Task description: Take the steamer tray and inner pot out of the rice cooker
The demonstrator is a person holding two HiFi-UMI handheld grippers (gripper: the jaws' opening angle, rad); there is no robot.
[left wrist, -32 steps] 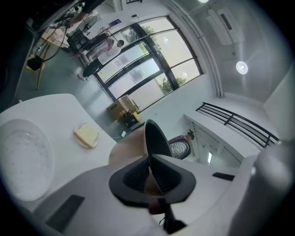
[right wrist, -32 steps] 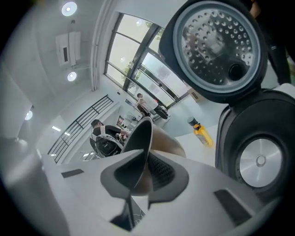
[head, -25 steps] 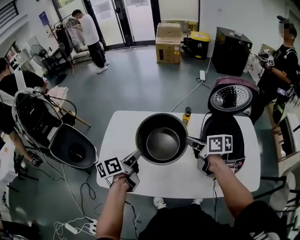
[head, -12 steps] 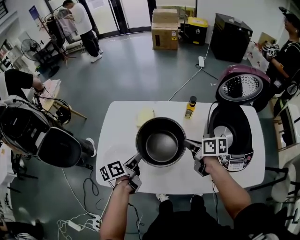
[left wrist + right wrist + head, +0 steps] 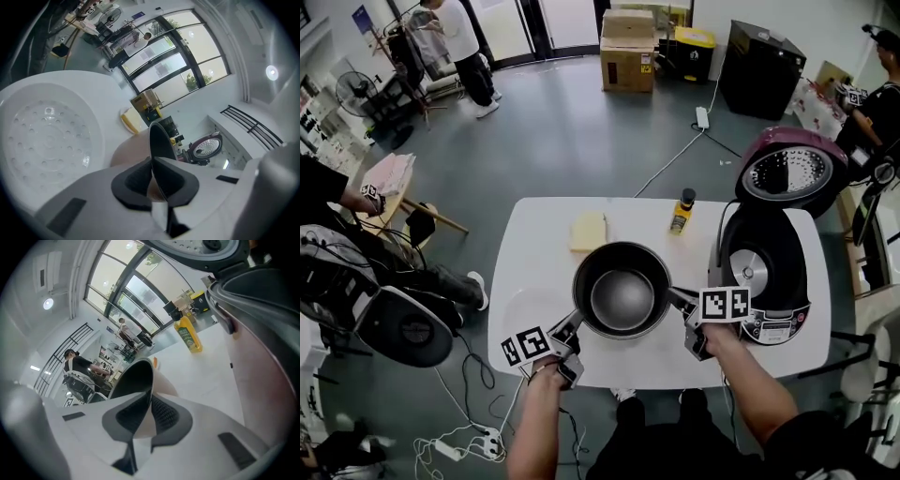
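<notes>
Inner pot (image 5: pixel 622 298) rim between both grippers' (image 5: pixel 575 326) (image 5: pixel 677 300) fingers (image 5: pixel 133 180)

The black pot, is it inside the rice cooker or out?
Out. The inner pot is held by its rim in the left gripper and right gripper, over the white table, left of the open rice cooker.

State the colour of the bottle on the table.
The bottle is yellow; the right gripper view shows it best.

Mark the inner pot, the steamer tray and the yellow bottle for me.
inner pot (image 5: pixel 622 298): head view, on its inside bottom.
steamer tray (image 5: pixel 47 136): left gripper view, on its perforated floor.
yellow bottle (image 5: pixel 680 219): head view, on its body.
</notes>
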